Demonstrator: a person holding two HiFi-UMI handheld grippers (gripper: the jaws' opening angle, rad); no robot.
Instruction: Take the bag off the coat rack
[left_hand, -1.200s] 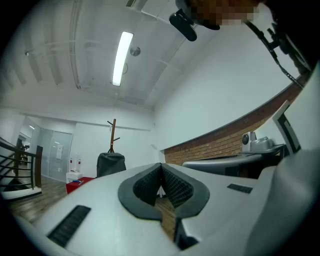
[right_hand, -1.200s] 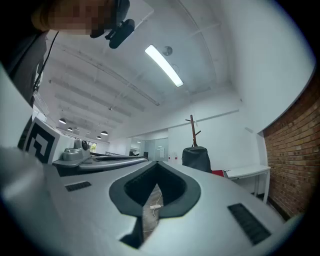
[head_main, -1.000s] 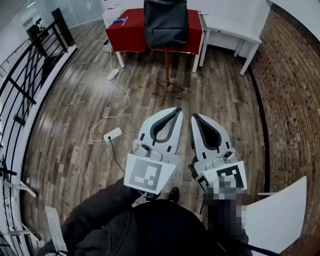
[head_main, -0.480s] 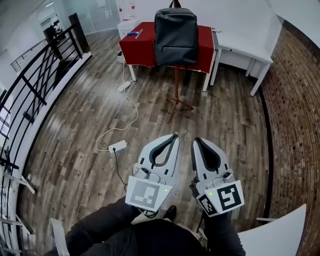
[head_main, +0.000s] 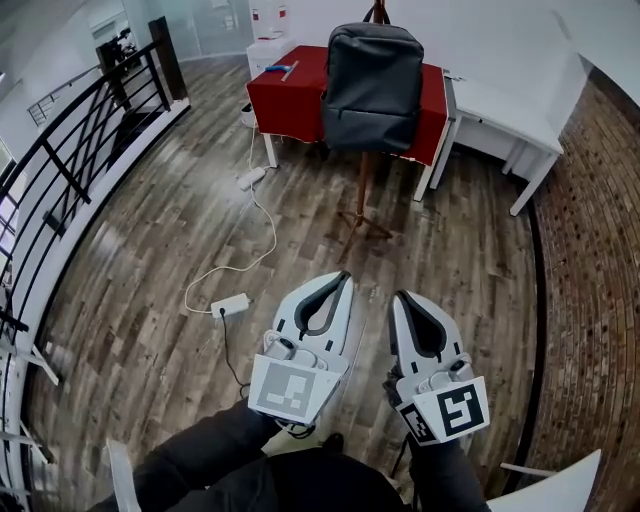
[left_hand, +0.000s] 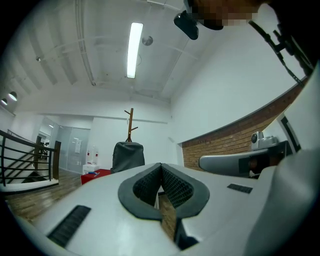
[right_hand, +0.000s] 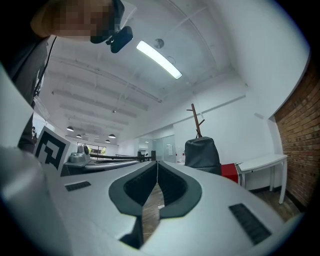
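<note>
A dark grey backpack (head_main: 373, 86) hangs on a wooden coat rack (head_main: 363, 190) across the room, in front of a red-covered table (head_main: 284, 97). The same backpack (left_hand: 127, 156) shows far ahead in the left gripper view under the rack's top (left_hand: 131, 120), and the backpack (right_hand: 201, 153) shows again in the right gripper view. My left gripper (head_main: 345, 276) and right gripper (head_main: 398, 297) are held side by side low in the head view, well short of the rack. Both are shut with nothing between their jaws.
A white power strip (head_main: 230, 305) and its cable (head_main: 262, 225) lie on the wood floor to the left. A black railing (head_main: 60, 170) runs along the left side, a white desk (head_main: 510, 110) stands right of the red table, and a brick wall (head_main: 600, 250) curves on the right.
The rack and backpack have come nearer and lower in the head view as I walk toward them. Both grippers stay shut and sit lower in the frame.
</note>
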